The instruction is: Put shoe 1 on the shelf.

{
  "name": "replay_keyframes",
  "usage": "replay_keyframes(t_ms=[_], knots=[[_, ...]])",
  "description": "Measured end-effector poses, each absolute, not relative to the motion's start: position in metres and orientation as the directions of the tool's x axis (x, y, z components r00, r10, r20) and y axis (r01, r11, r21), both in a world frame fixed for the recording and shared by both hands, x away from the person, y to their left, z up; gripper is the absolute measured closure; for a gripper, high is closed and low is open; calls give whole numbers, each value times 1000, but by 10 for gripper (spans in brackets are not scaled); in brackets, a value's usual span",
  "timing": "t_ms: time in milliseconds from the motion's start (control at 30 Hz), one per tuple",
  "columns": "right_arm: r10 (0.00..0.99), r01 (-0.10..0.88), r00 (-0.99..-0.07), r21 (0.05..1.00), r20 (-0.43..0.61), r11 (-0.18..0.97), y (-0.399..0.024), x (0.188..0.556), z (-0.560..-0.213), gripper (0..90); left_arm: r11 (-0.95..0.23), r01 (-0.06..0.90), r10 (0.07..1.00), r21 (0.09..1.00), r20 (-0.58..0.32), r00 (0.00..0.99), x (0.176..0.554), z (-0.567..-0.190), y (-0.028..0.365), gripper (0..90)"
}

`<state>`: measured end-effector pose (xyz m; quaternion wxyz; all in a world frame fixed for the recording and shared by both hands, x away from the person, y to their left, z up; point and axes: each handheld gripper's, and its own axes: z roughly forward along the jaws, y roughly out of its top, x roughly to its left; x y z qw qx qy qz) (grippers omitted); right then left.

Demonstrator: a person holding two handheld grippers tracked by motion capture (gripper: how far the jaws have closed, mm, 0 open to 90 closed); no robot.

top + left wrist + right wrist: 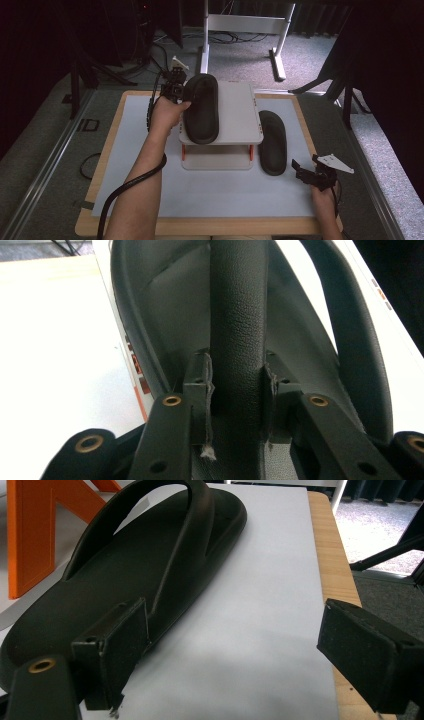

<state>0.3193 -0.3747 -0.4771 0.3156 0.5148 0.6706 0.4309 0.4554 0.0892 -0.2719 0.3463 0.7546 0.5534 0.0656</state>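
Observation:
A black sandal [202, 110] lies on top of a small grey stand [237, 112] with orange legs. At the sandal's far left end my left gripper [181, 90] is shut on the strap [237, 315], whose black band runs up between both pads [206, 385]. A second black sandal [273, 142] rests flat on the white mat [210, 190] right of the stand; in the right gripper view this sandal [130, 565] lies just ahead at the left. My right gripper [302, 172] hovers near the mat's right front corner. Its jaws [240, 645] stand wide open with nothing between them.
The mat sits on a wooden board [200, 226] on a grey surface. A thick black cable [130, 185] trails from the left hand across the mat's front left. An orange stand leg [30, 535] stands beside the second sandal. White frame legs [240, 25] and dark tripod legs [345, 90] stand behind.

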Motion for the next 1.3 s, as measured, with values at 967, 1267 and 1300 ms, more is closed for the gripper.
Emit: replay_keyframes(t_ms=[967, 1267, 1300], knots=[[961, 419, -275, 902, 15, 106, -374, 319, -477, 123, -181, 722, 845, 668, -270, 462, 415, -265, 161, 405], [961, 421, -275, 901, 13, 108, -374, 319, -477, 124, -179, 736, 857, 653, -264, 442, 402, -288, 190, 406], [961, 421, -275, 900, 12, 109, -374, 319, -477, 123, -178, 739, 853, 649, -273, 445, 401, -292, 193, 405]])
